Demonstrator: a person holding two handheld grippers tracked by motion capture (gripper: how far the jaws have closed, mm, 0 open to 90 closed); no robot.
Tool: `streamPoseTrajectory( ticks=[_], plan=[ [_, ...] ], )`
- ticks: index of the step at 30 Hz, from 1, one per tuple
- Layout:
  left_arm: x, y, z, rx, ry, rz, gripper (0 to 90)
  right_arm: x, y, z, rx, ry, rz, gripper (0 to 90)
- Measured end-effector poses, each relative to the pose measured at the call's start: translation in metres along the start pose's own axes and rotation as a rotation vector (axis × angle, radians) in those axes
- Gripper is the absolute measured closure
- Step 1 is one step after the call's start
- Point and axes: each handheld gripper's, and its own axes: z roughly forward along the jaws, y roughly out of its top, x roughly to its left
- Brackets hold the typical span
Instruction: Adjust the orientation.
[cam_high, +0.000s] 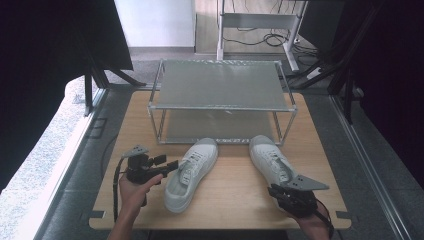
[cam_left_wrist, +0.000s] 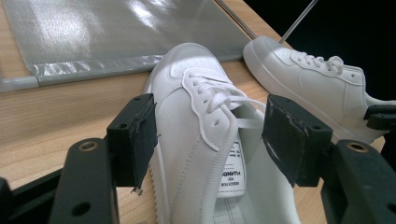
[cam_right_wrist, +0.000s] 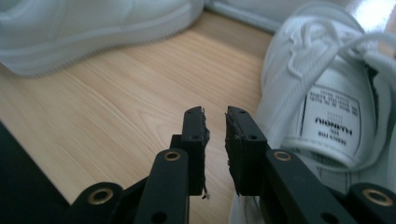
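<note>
Straddling the left shoe (cam_left_wrist: 205, 140) at lower centre of the table (cam_high: 235, 195), the left gripper (cam_left_wrist: 210, 140) stands wide open, ready to clamp. The right gripper (cam_right_wrist: 215, 140), jaws a narrow gap apart and empty, sits just beside the right shoe (cam_right_wrist: 327, 93), probably lining up for its collar; both shoes lie before the rack (cam_high: 220, 85).

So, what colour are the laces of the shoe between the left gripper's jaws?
White, like the shoe itself; the laces show best in the left gripper view.

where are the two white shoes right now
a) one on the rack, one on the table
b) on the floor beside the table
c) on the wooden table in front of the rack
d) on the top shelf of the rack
c: the left shoe and the right shoe both lie on the wooden table, toes toward the rack, whose shelves hold nothing.
</note>
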Motion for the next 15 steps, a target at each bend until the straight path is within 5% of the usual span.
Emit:
streamPoseTrajectory(
  ticks=[6, 15],
  plan=[
    [-0.006, 0.007, -0.012, -0.018, 0.015, 0.031, 36.1, -0.013, 0.013, -0.014, -0.081, 0.024, 0.034, 65.7],
    [-0.012, 0.012, -0.018, -0.017, 0.022, 0.063, 36.4, -0.034, 0.027, -0.012, -0.091, -0.01, 0.038, 57.5]
  ],
)
